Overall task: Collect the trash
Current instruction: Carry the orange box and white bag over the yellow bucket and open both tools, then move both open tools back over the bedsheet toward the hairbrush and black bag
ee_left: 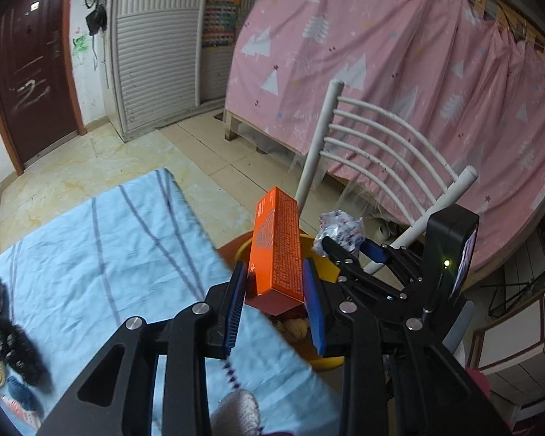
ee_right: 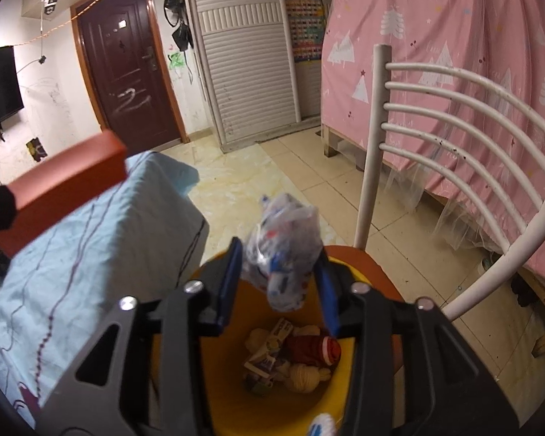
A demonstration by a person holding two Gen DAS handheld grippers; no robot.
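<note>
Two hand-held grippers converge over a yellow plastic bin (ee_right: 309, 403) that stands on the round orange seat of a white slat-backed chair (ee_right: 465, 109), just right of a table draped in a pale blue striped cloth (ee_left: 101, 239). The left gripper (ee_left: 276, 294) is clamped on a long orange cardboard box (ee_left: 278, 250), which juts upward and away, its far end tilted past the bin's near rim. The right gripper (ee_right: 278, 283) hangs directly over the bin mouth with a crumpled clear plastic wrapper printed in blue and red (ee_right: 283, 254) between its blue pads; the jaws stand apart, and the wrapper looks loose, likely dropping. Below lie earlier discards, among them a small printed carton (ee_right: 269, 348). To finish well, the right hand should probably hold over the opening until the wrapper falls clear, then make room; the left should carry the box fully above the opening and tip it end-down before letting go, lest it catch the rim.
</note>
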